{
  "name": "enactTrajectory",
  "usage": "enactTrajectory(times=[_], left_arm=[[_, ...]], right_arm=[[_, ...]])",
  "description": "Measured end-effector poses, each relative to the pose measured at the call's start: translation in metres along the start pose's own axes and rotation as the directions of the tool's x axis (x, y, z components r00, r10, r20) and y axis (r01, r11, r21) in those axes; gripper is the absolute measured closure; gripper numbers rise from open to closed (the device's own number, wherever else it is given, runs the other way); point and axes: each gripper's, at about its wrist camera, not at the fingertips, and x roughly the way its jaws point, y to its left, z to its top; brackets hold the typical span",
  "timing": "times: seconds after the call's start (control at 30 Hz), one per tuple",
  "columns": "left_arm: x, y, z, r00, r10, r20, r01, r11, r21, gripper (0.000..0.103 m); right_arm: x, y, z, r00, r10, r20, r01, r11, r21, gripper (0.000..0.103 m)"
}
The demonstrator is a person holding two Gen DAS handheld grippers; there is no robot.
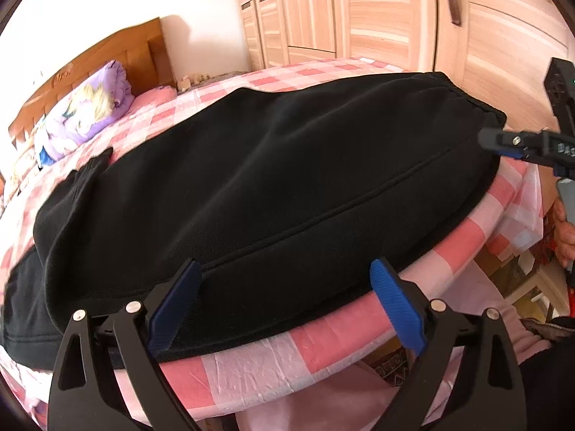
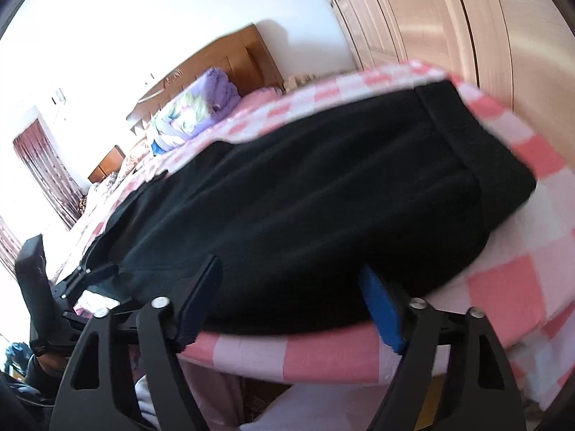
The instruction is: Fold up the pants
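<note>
Black pants (image 1: 269, 186) lie flat across the pink checked bed, folded lengthwise, waistband to the right (image 2: 467, 136), legs running left. My left gripper (image 1: 284, 287) is open at the near edge of the pants, its blue pads just over the hem line, holding nothing. My right gripper (image 2: 291, 298) is open at the near edge close to the waistband end, empty. It also shows in the left wrist view (image 1: 503, 143) at the waistband corner. The left gripper shows in the right wrist view (image 2: 93, 273) at far left.
The bed (image 1: 323, 337) has a pink and white checked sheet; its near edge runs just under both grippers. A purple pillow (image 1: 90, 107) and wooden headboard (image 1: 107, 54) are at the far left. Wardrobes (image 1: 359, 10) stand behind the bed.
</note>
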Motion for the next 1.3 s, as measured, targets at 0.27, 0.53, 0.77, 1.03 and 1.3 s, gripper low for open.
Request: enactTrajectory(times=[0.27,0.53,0.77,1.03,1.3], left_arm=[[0.002,-0.025,0.006,1.000,-0.005,0.009,0.004,0.993,0.121,0.017],[0.013,-0.050,0.019,0.998,-0.070,-0.001,0.069,0.972,0.224,0.022],[0.019,-0.076,0.036,0.990,-0.142,0.005,0.135,0.950,0.281,0.022],[0.032,-0.100,0.044,0.991,-0.133,-0.024,0.133,0.929,0.344,0.038],[0.017,-0.082,0.051,0.975,-0.220,-0.005,0.214,0.939,0.269,0.091]], right_arm=[[-0.002,0.005,-0.010,0.997,0.067,-0.034,-0.066,0.998,0.011,0.039],[0.012,0.027,-0.005,0.993,0.109,-0.045,-0.111,0.993,-0.033,0.048],[0.012,0.012,-0.001,0.985,0.175,-0.005,-0.174,0.982,0.068,0.092],[0.000,0.016,0.007,0.981,0.195,0.025,-0.196,0.976,0.094,0.094],[-0.004,0.016,0.010,0.978,0.206,0.036,-0.209,0.973,0.103,0.094]])
